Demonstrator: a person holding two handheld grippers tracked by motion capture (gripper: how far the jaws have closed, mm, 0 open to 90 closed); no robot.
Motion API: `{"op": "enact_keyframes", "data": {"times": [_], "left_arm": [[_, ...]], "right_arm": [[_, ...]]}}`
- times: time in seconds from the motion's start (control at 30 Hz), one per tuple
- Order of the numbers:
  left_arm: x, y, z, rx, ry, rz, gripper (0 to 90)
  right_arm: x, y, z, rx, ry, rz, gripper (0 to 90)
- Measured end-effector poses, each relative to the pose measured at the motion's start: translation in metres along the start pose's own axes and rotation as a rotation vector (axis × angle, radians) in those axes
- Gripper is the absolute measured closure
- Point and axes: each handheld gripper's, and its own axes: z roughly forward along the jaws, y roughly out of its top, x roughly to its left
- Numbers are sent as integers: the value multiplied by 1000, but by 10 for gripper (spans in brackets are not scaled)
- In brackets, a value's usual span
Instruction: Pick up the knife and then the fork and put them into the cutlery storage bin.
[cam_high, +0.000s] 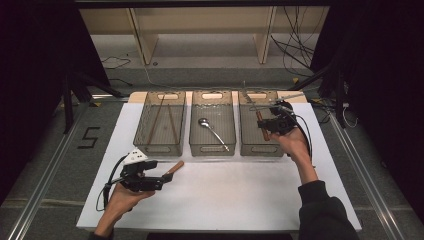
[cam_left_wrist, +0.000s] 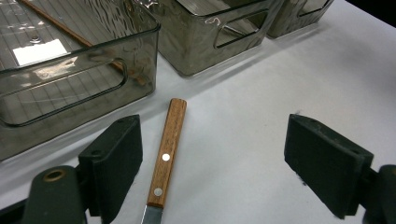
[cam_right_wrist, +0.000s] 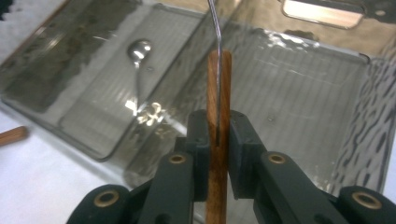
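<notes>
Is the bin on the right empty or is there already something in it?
Empty, as far as shows: the right bin shows only its bare ribbed floor, and the right gripper holds a wooden-handled utensil above it.

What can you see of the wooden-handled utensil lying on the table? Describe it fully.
The wooden-handled utensil lies flat on the white table, in front of the leftmost bin and apart from it. Its brown wood handle carries two metal rivets and meets a metal blade. It lies between the open jaws of the left gripper, untouched.
</notes>
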Motion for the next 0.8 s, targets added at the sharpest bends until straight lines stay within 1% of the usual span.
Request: {"op": "enact_keyframes", "data": {"times": [0.13,0.3,0.37,0.47,0.7,0.8], "left_arm": [[1,0,-1,-3,4,-5,188],[2,-1,0,-3,3,-9,188],[2,-1,0,2,4,-2,188],[2,-1,0,3,4,-3,188],[3,-1,0,1,8,-10,187],[3,-1,0,2,7,-10,187]], "right_arm": [[-7,1,7,15,-20,30,810],[-12,1,14,36,-35,58,810],[-14,0,17,45,-38,77,810],[-14,0,20,57,-41,96,810],[-13,-2,29,79,-46,120,809],[-12,-2,33,90,-58,129,809]]}}
